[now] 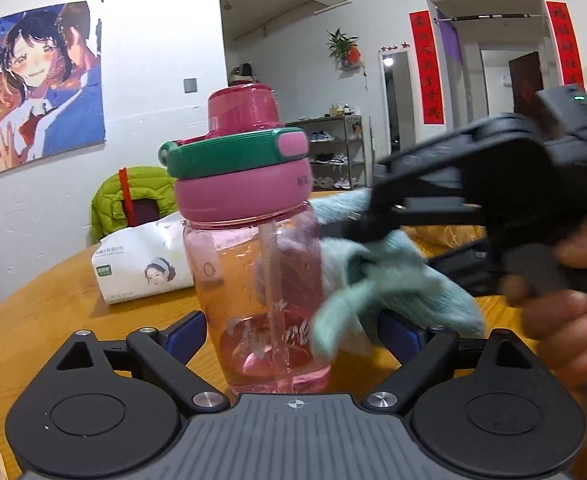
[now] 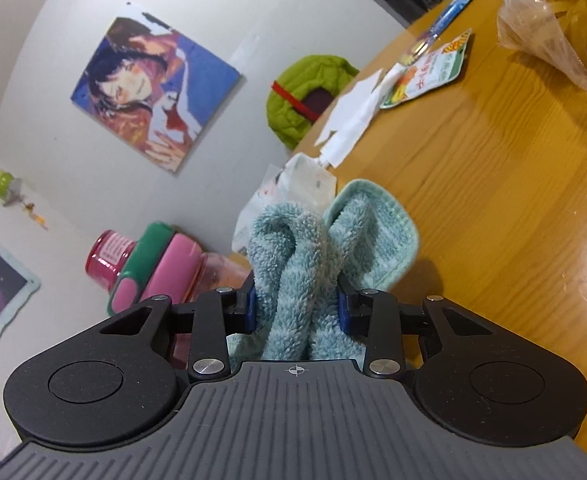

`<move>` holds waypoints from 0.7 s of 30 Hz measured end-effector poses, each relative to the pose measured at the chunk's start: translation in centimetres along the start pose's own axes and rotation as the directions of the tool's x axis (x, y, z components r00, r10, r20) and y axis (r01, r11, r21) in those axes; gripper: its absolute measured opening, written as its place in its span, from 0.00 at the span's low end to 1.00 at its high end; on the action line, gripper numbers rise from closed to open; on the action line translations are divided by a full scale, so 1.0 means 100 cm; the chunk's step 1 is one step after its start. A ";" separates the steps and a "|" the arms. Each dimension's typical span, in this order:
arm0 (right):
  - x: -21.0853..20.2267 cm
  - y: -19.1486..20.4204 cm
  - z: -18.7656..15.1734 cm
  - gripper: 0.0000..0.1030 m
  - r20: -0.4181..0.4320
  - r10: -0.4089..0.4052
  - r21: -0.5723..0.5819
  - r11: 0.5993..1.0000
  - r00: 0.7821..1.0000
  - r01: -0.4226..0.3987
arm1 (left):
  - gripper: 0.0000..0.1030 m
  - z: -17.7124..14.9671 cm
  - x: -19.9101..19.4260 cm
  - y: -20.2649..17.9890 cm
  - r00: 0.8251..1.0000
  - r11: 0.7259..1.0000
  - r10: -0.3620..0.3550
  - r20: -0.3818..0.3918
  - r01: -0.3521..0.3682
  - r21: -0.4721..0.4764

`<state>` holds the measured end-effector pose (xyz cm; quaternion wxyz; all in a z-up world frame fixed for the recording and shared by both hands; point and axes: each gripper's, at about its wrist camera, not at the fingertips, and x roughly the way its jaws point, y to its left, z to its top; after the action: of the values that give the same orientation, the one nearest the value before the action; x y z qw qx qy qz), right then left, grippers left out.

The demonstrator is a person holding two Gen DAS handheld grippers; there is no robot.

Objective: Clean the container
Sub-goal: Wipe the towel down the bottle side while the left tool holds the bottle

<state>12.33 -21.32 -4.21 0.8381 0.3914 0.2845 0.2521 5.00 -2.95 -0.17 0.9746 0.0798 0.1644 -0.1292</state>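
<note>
I count one pink bottle (image 1: 253, 280) with one green-and-pink lid, one teal cloth (image 2: 293, 256), and two grippers: left gripper (image 1: 293, 332) and right gripper (image 2: 298, 306). On the one wooden table (image 2: 493, 200) I log one tissue pack (image 1: 141, 268), one printed sachet (image 2: 429, 76), one clear bag of yellow bands (image 2: 565, 20) and one white paper scrap (image 2: 353, 120). One green jacket (image 1: 133, 196). One poster (image 1: 41, 84) on the wall.
</note>
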 end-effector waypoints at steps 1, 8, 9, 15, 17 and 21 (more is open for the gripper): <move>-0.001 0.002 -0.001 0.36 0.000 -0.007 -0.014 1.000 1.000 0.007 | 0.88 0.000 0.000 0.002 1.000 1.000 -0.010 0.002 0.010 -0.007; -0.001 0.006 -0.005 0.36 0.002 -0.049 -0.058 0.997 0.999 0.049 | 0.88 -0.003 0.001 -0.005 1.000 0.999 0.015 0.003 -0.015 0.049; -0.001 0.006 -0.005 0.36 0.005 -0.053 -0.061 0.997 0.999 0.053 | 0.88 -0.003 0.001 -0.005 1.000 0.999 0.012 0.003 -0.013 0.046; -0.030 0.004 -0.002 0.35 0.172 0.179 -0.035 0.984 0.969 -0.175 | 0.88 -0.003 0.000 -0.005 1.000 0.998 0.015 -0.001 -0.015 0.054; -0.030 0.004 -0.003 0.36 0.167 0.216 -0.025 0.976 0.962 -0.215 | 0.88 -0.003 0.000 -0.006 1.000 0.998 0.016 0.002 -0.016 0.055; -0.011 -0.004 -0.003 0.36 0.072 0.103 0.019 0.994 0.992 -0.105 | 0.88 -0.003 0.001 -0.005 1.000 0.998 0.015 0.005 -0.016 0.054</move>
<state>11.39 -22.09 -4.37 0.8290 0.4237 0.2366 0.2781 4.84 -3.42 -0.50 0.9735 0.1069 0.1581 -0.1262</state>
